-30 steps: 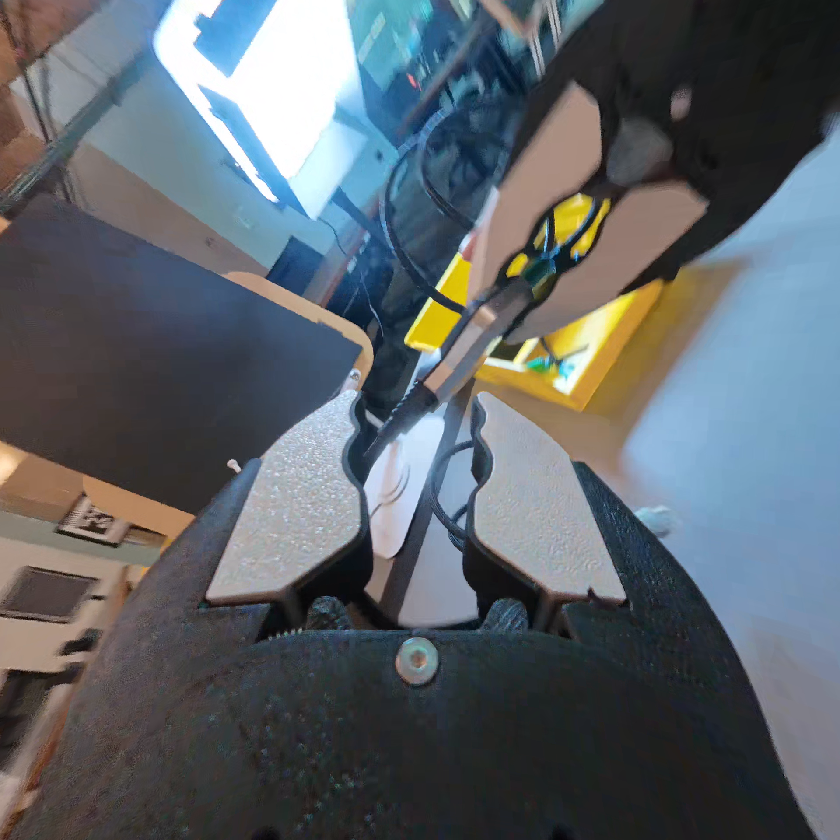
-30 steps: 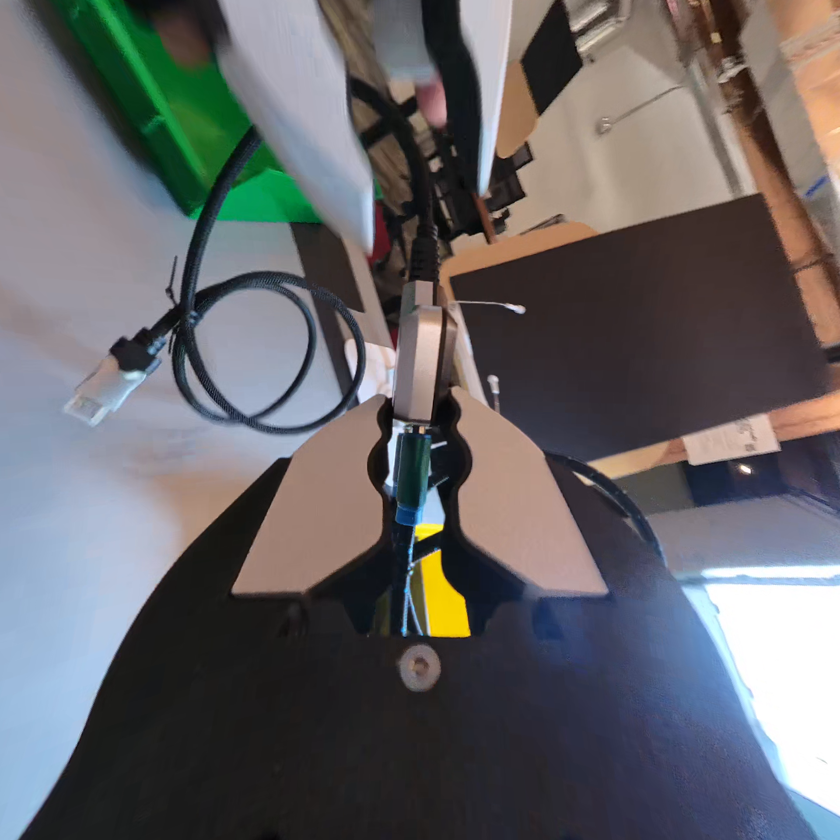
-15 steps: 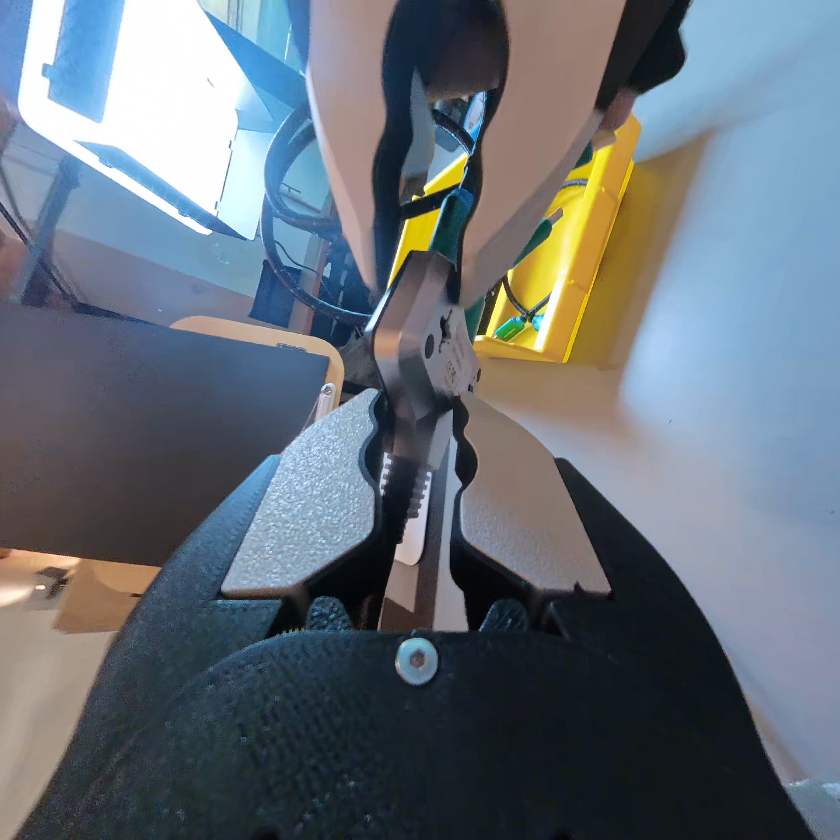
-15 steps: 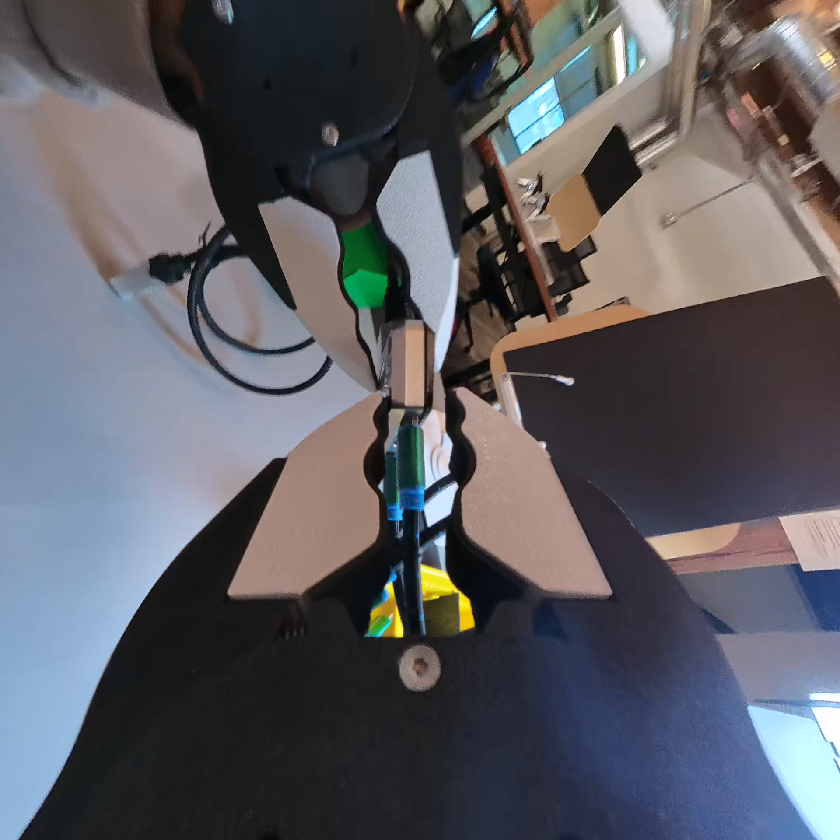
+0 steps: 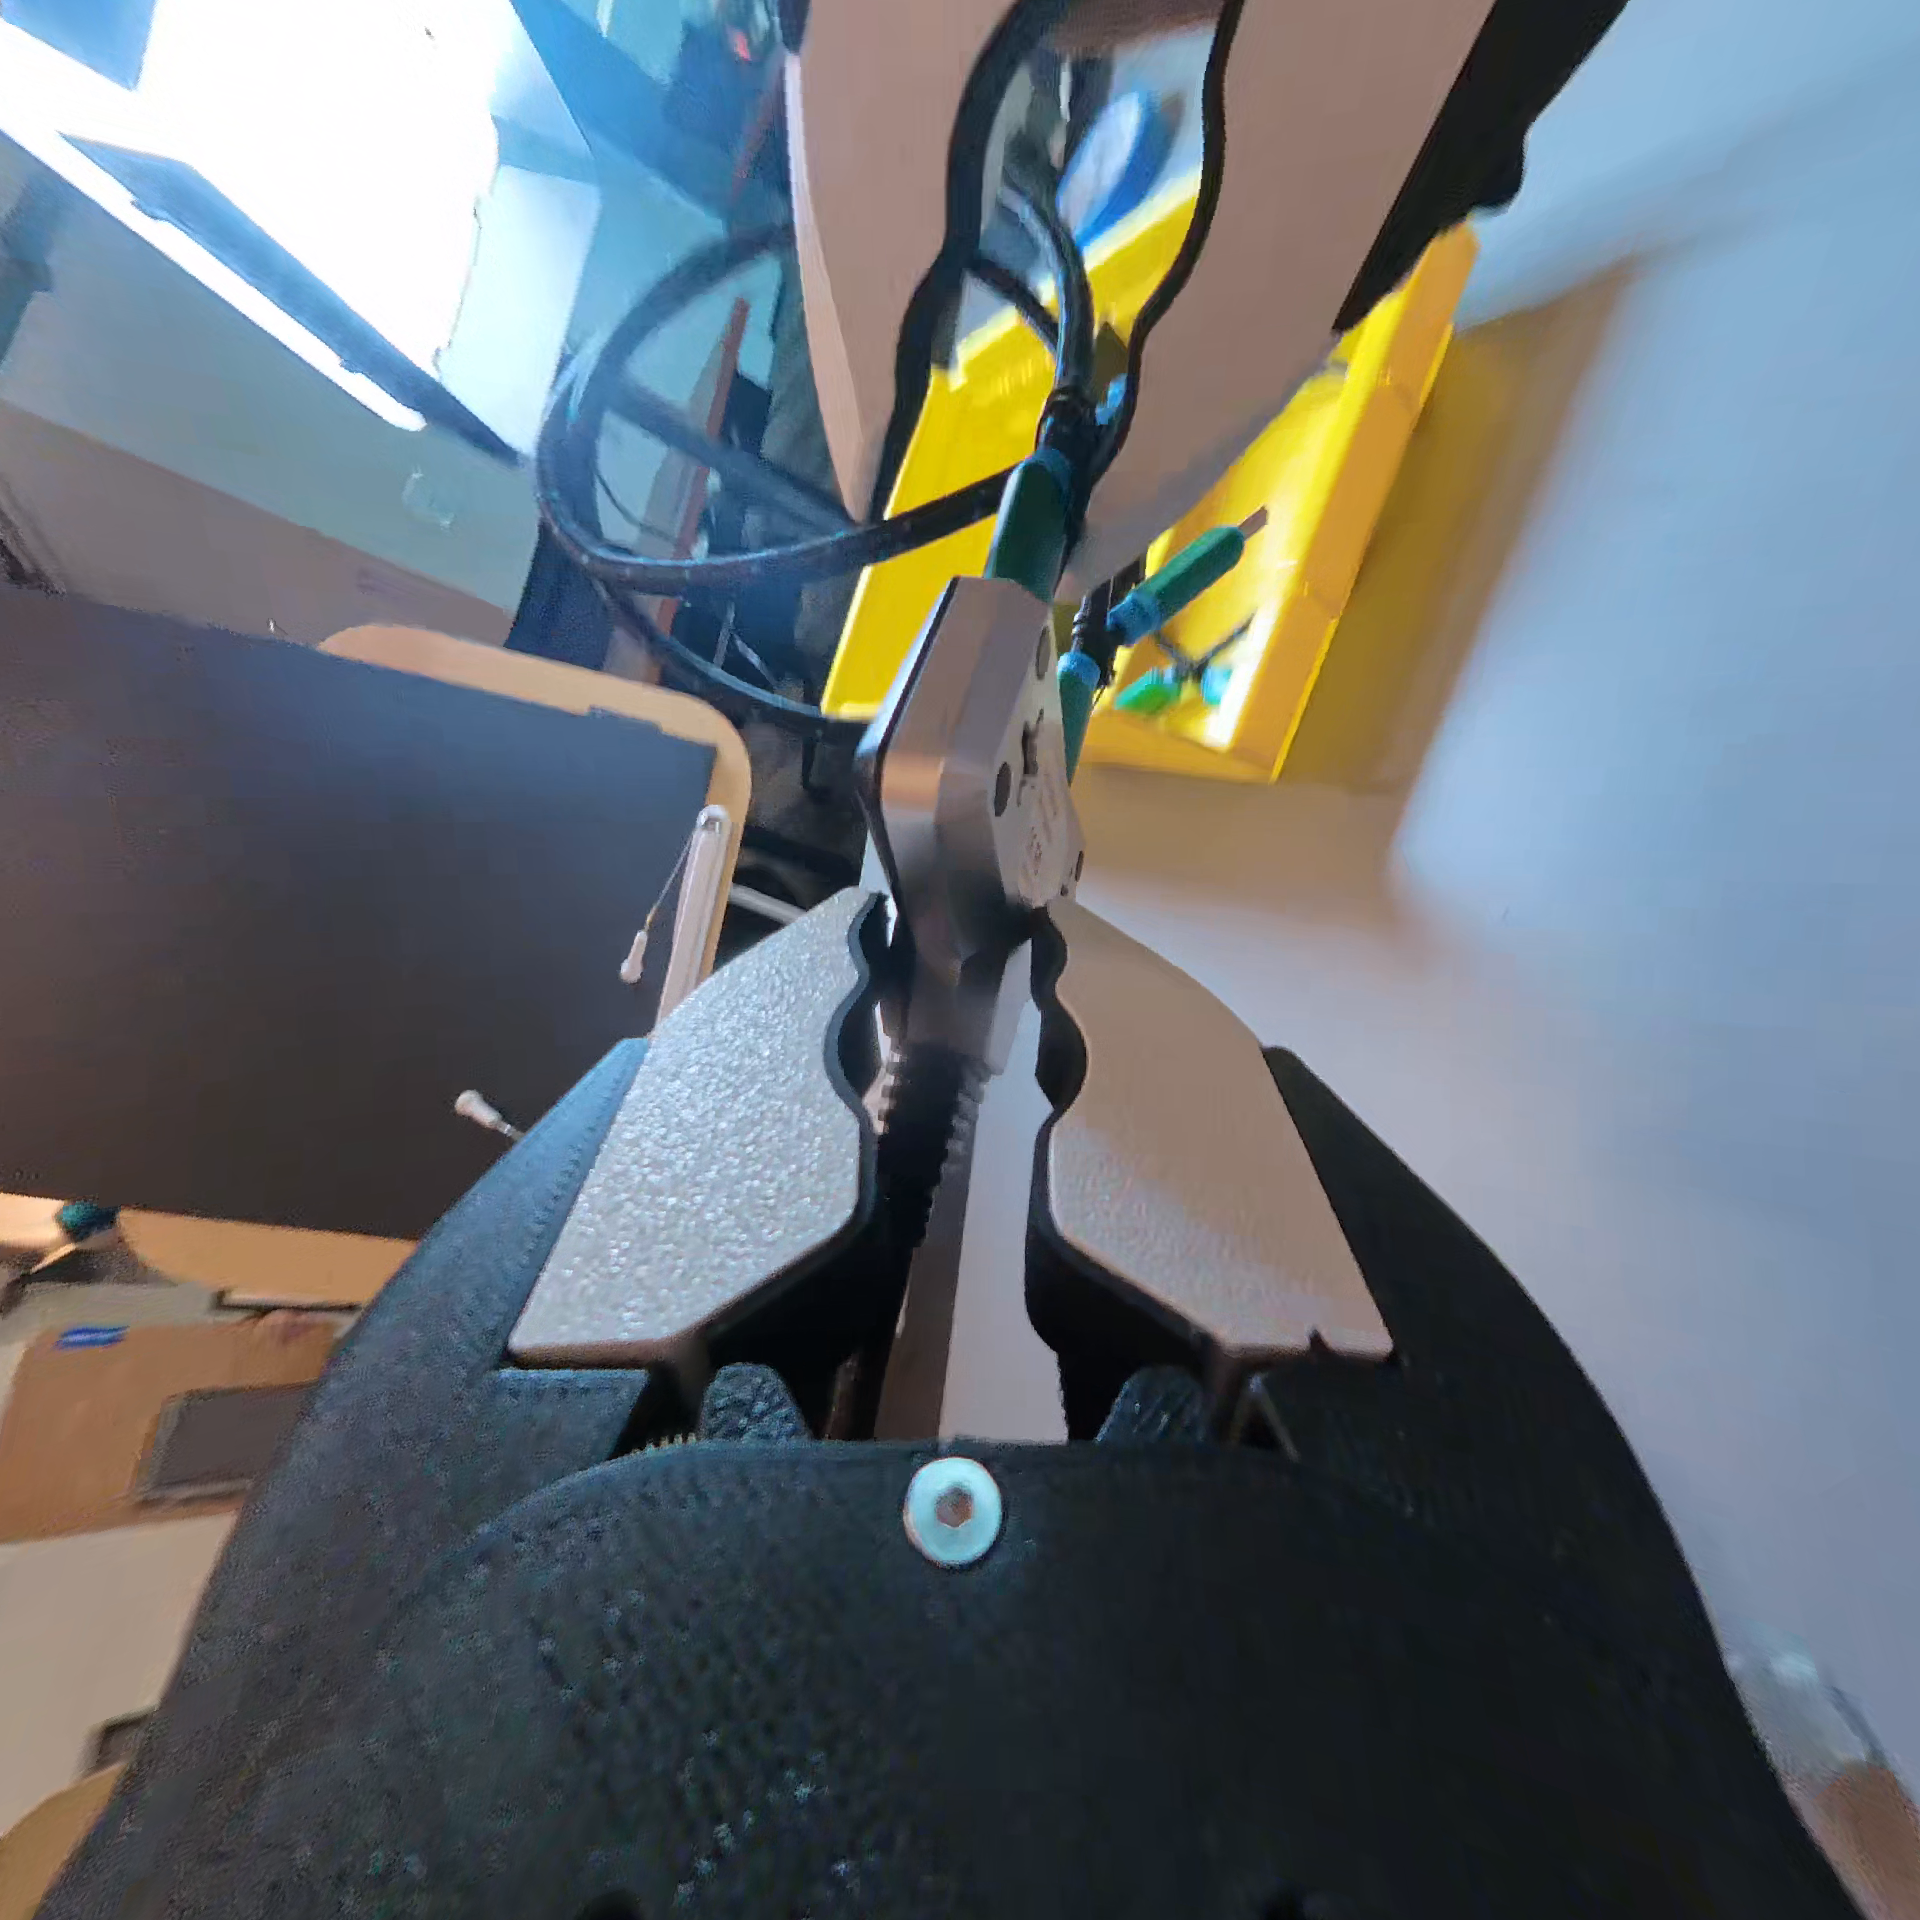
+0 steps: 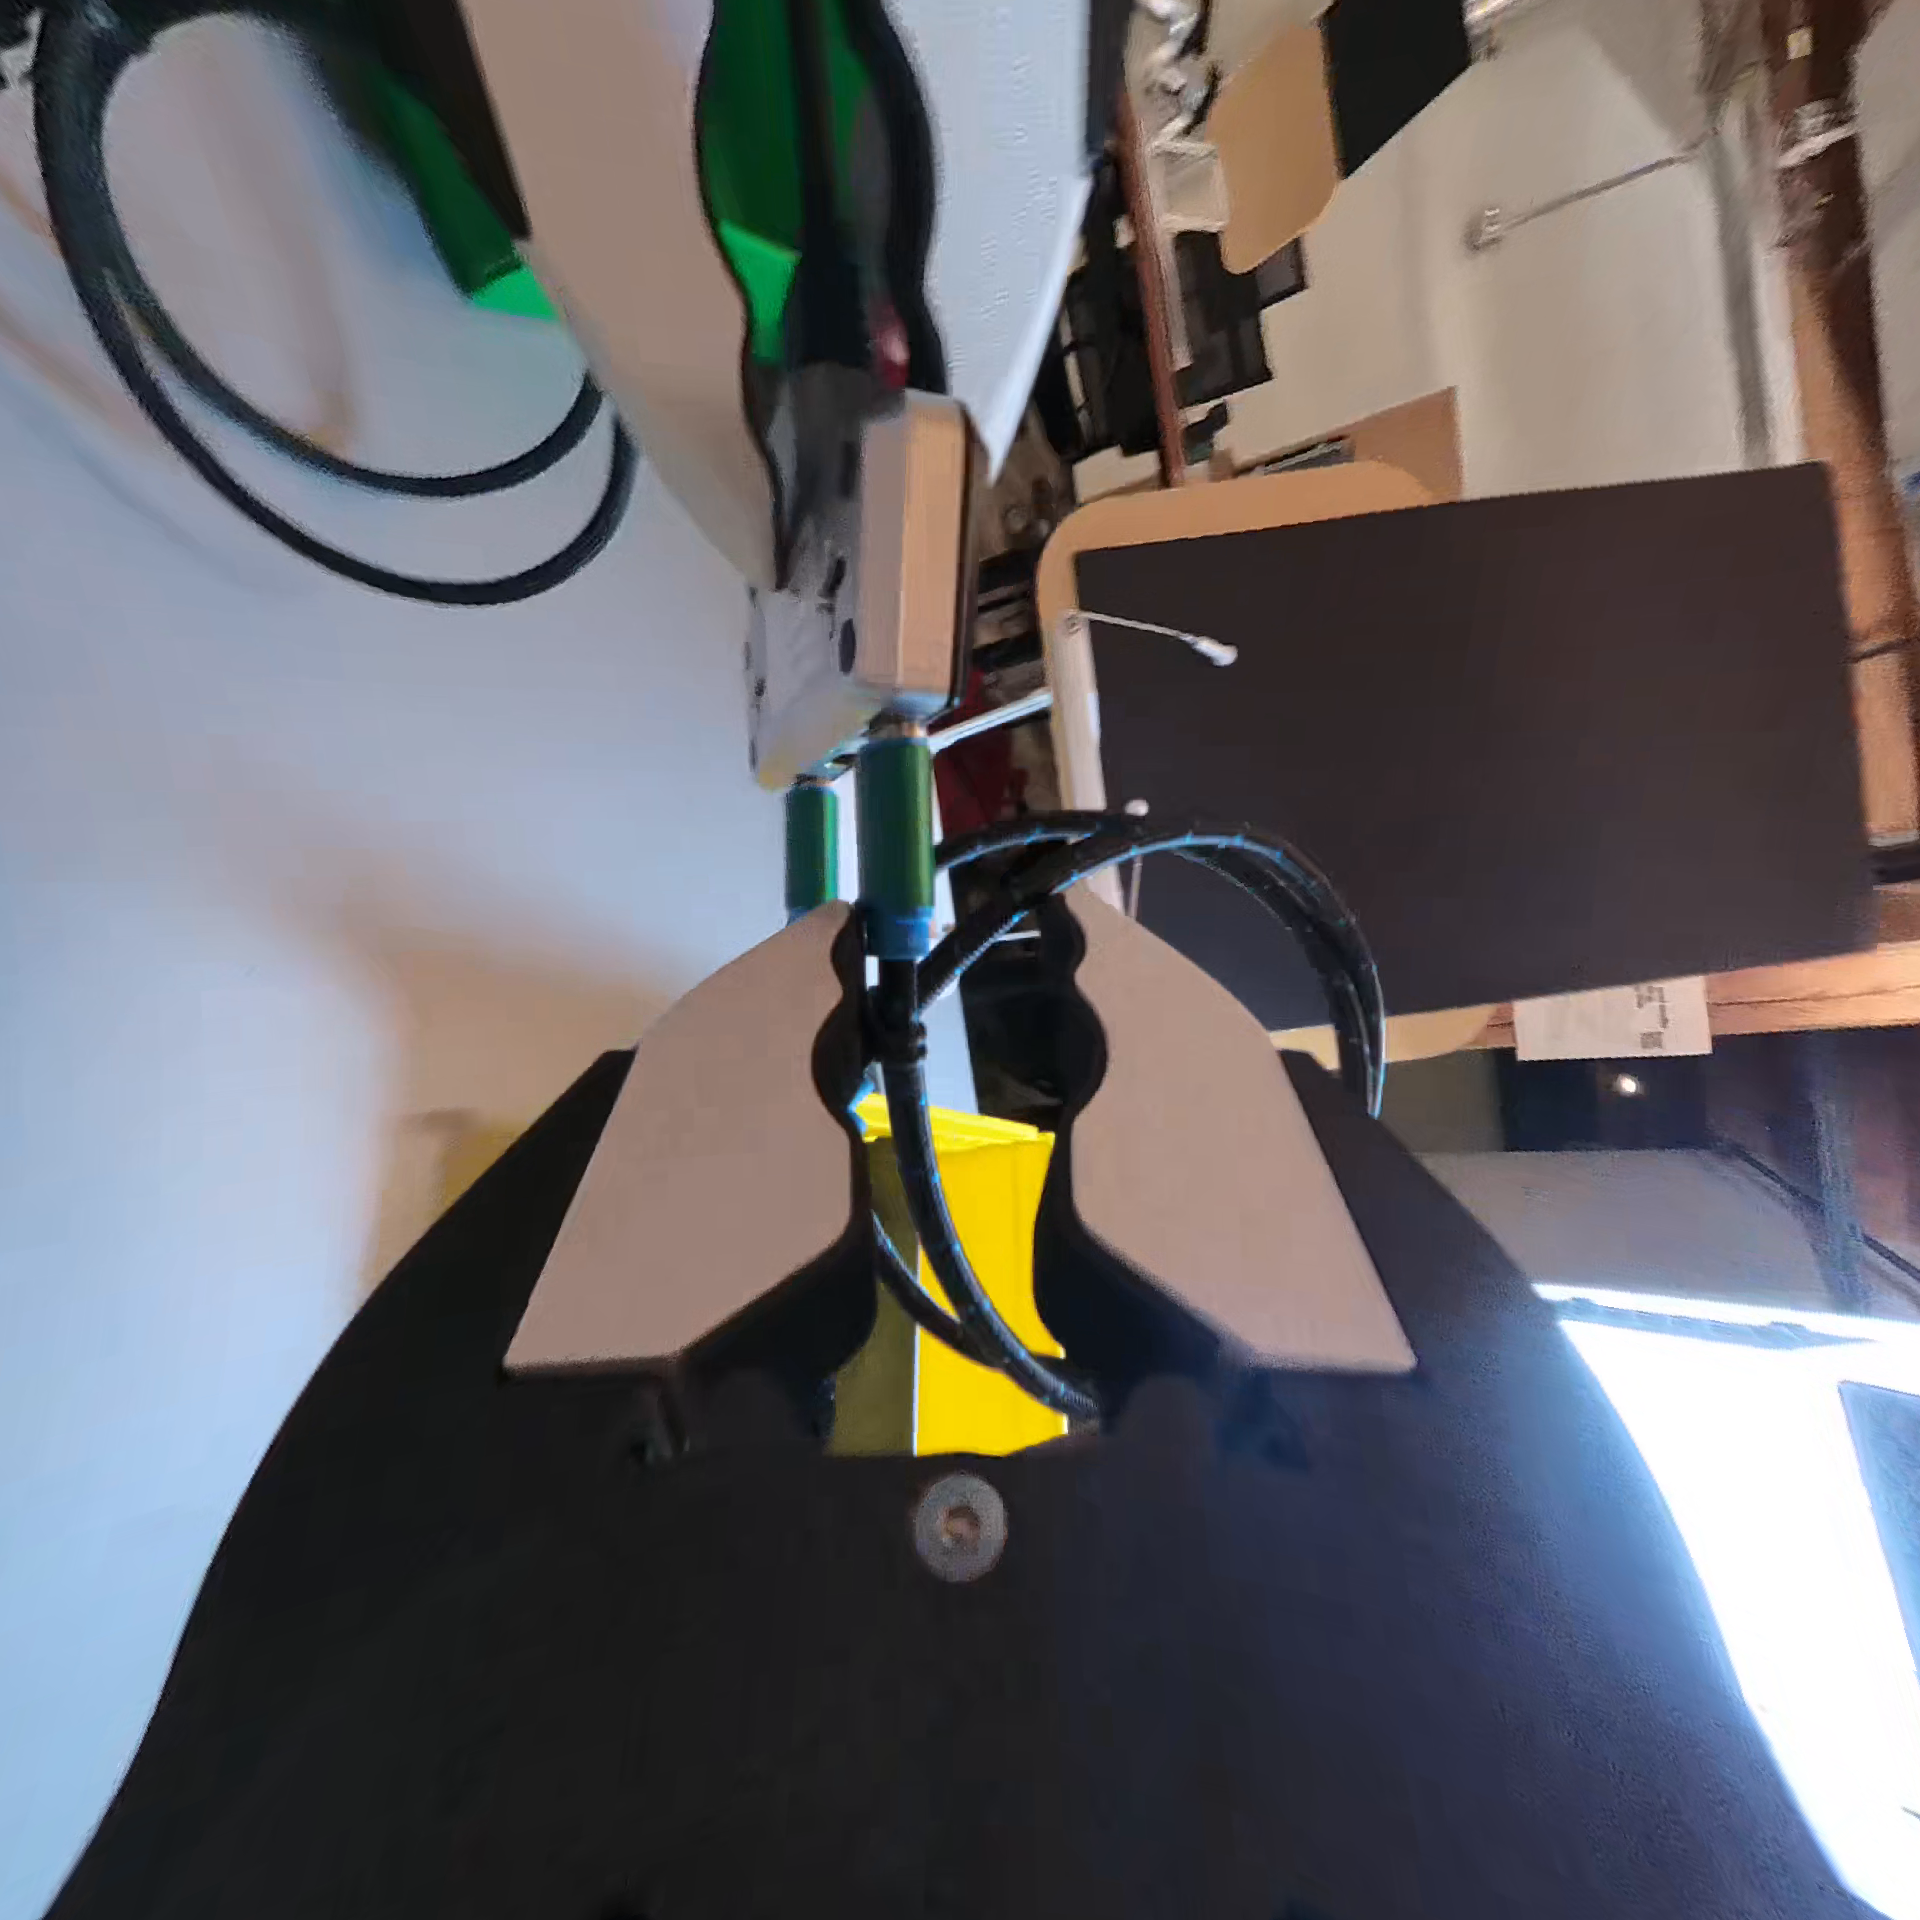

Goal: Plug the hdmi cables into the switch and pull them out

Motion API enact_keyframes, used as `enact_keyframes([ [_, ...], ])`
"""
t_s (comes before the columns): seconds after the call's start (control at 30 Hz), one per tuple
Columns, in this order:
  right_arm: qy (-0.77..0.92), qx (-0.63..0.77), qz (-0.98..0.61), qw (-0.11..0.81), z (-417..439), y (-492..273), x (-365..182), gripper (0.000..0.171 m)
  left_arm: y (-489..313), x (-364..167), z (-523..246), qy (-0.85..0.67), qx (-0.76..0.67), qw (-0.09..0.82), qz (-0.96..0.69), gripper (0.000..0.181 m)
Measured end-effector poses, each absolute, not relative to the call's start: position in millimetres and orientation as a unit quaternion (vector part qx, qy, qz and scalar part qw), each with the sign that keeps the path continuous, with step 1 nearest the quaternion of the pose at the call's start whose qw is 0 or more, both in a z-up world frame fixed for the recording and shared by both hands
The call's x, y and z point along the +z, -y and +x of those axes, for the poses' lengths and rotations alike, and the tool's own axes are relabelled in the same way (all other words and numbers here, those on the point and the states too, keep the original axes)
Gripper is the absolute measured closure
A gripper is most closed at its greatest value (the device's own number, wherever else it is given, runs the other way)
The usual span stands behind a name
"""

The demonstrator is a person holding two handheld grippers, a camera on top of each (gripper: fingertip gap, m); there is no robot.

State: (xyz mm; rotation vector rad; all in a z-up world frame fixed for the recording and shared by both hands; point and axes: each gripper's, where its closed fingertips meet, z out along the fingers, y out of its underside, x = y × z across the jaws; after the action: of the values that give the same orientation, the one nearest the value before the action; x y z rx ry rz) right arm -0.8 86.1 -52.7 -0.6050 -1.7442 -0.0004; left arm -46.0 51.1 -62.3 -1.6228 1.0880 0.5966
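Observation:
The silver HDMI switch (image 5: 977,769) is held in the air, end on to both cameras. My left gripper (image 5: 961,935) is shut on its near end, where the ribbed black lead (image 5: 925,1122) comes out. In the right wrist view the switch (image 6: 904,551) has two green HDMI plugs (image 6: 899,842) seated in its near end. My right gripper (image 6: 961,925) is open just behind them, and their black cable (image 6: 935,1195) runs loosely between the fingers. The right gripper's fingers (image 5: 852,260) show at the top of the left wrist view.
A yellow bin (image 5: 1351,468) with more green-ended cables sits on the white table (image 6: 312,935). A green bin (image 6: 499,270) and a looped black cable (image 6: 312,447) lie behind the left gripper. A black-backed chair (image 6: 1455,779) stands beside the table. The grippers' ends are close to 7 cm from one another.
My left gripper closed on the switch's lead end. My right gripper, earlier shut on a green plug at the switch, has opened and drawn back; both plugs stay in the switch.

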Motion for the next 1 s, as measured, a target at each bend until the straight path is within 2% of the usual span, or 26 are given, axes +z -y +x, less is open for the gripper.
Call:
enact_keyframes([
  [0.37, 0.803, 0.016, -0.254, 0.539, -4, -77, -85, 0.157, -44, -83, -49, -0.488, 0.215, 0.483, -0.694, 0.152],
  [0.77, 0.819, 0.063, -0.239, 0.518, 5, -61, -90, 0.158, -42, -83, -26, -0.519, 0.205, 0.502, -0.661, 0.140],
  [1.0, 0.813, 0.081, -0.248, 0.520, -3, -71, -93, 0.150, -44, -88, -29, -0.528, 0.225, 0.489, -0.657, 0.152],
])
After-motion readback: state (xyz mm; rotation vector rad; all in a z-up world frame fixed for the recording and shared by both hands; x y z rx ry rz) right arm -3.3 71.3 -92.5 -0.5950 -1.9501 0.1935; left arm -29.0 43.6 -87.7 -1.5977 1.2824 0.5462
